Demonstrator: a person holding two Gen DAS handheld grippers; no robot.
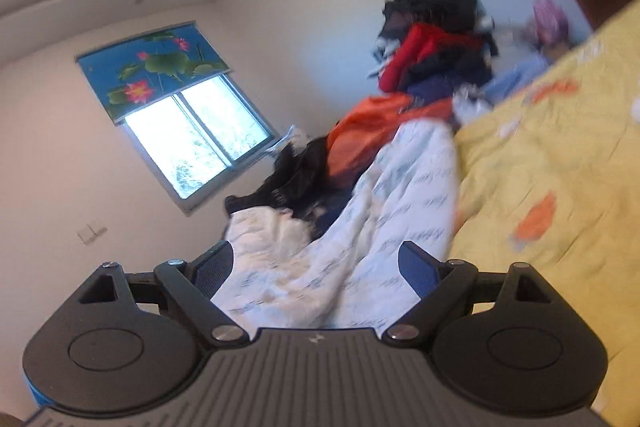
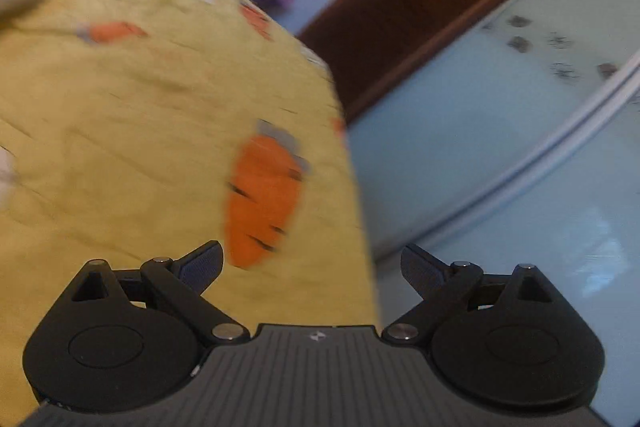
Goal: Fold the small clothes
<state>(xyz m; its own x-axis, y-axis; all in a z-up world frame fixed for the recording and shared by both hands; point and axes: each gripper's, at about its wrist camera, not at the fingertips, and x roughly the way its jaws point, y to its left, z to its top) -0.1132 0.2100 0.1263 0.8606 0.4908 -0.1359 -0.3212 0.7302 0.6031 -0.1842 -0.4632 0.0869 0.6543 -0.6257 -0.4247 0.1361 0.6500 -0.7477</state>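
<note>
On the bed [image 2: 120,99], both grippers' jaws are spread, pinching nothing; next, pinch one garment from the near clothes pile [image 1: 360,207].

Yellow carrot-print bed [image 2: 120,107], white quilt [image 1: 400,187], heaped clothes [image 1: 432,47]
</note>
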